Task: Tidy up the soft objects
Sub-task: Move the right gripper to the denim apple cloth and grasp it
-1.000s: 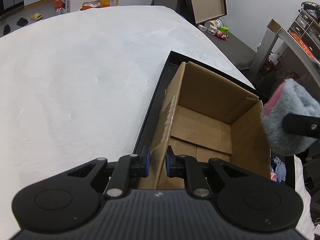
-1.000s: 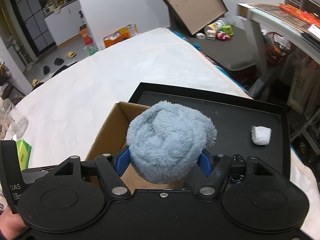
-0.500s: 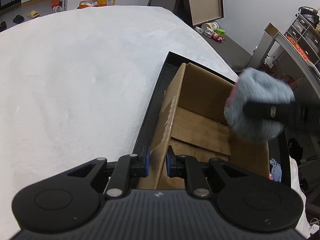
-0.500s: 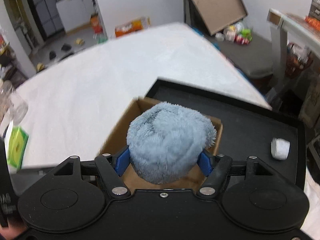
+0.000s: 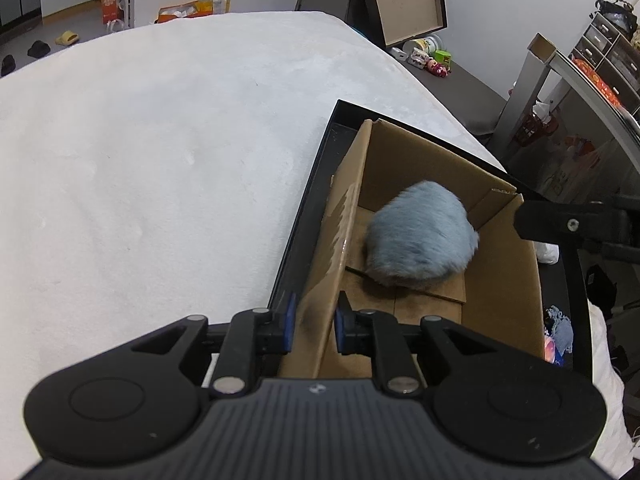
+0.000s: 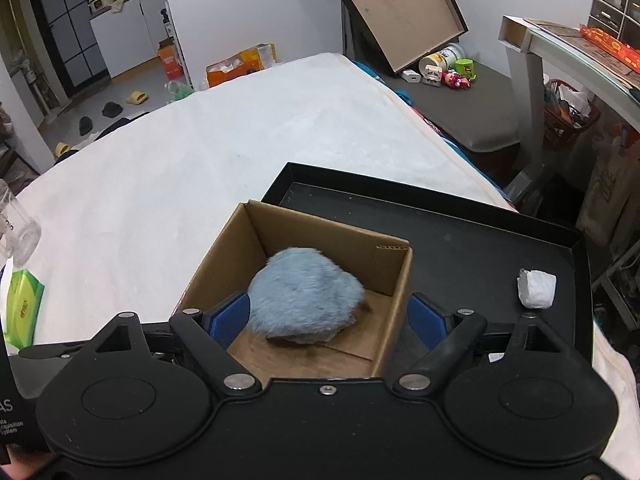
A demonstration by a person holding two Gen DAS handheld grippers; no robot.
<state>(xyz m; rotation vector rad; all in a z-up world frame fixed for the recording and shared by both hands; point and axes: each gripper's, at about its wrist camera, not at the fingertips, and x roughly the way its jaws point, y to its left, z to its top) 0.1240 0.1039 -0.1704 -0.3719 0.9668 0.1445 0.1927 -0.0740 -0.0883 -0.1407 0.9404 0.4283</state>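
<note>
1. The left tongs stand over the near left wall of the cardboard box. Their blue pads are close together with this wall between them, and they are opening a little at this moment. In the left wrist view a thin gap shows on each side of the wall, so I cannot tell if the pads still press on it.
2. The right tongs are wide and opening more. Nothing is gripped in them. The left blue pad is inside the box, just beside the fluffy ball, and the right pad is outside the right wall of the box.
3. The grey-blue fluffy ball lies on the bottom of the cardboard box, near the far corner. It looks a little blurred. In the left wrist view the same ball is free of both tongs.
4. One finger of the right tongs shows in the left wrist view over the right wall of the box, apart from the ball.
5. The box stands in the left part of a flat black tray.
6. A small white lump lies on the right part of the tray, well apart from the box.
7. The tray rests on a wide white soft surface.
</note>
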